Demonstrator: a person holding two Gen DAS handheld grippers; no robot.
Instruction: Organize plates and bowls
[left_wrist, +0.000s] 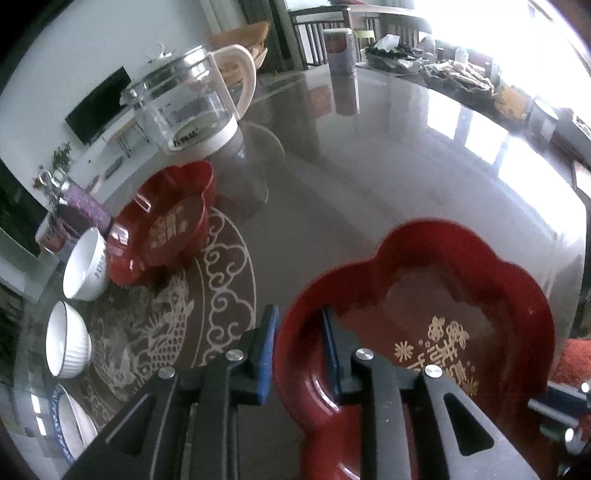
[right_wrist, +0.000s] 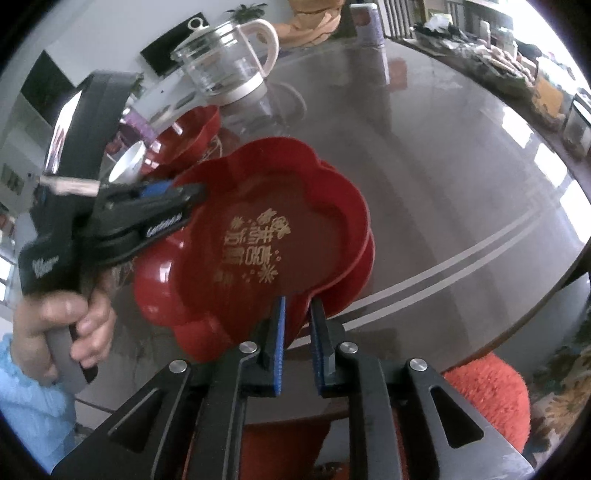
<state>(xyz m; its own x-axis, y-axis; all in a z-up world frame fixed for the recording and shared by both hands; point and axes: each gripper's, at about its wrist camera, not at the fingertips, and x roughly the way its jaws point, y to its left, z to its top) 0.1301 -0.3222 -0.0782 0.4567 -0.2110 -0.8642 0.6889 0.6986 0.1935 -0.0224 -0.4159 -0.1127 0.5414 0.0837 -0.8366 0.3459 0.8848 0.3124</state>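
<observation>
L gripper (left_wrist: 301, 343) and R gripper (right_wrist: 298, 325) both straddle rim of top red flower plate (right_wrist: 258, 236) w/ narrow gaps, pads not clearly pressing, plate stacked on another.

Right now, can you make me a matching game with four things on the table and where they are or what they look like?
Things:
1. Kettle
2. Near red plate
3. Far red plate
4. Ribbed bowl

Clues:
A. White, sitting on the dragon mat
B. Clear glass with a cream handle
C. Between the tongs of both grippers
D. Beside a white bowl, in front of the kettle

Pairs: 1-B, 2-C, 3-D, 4-A
</observation>
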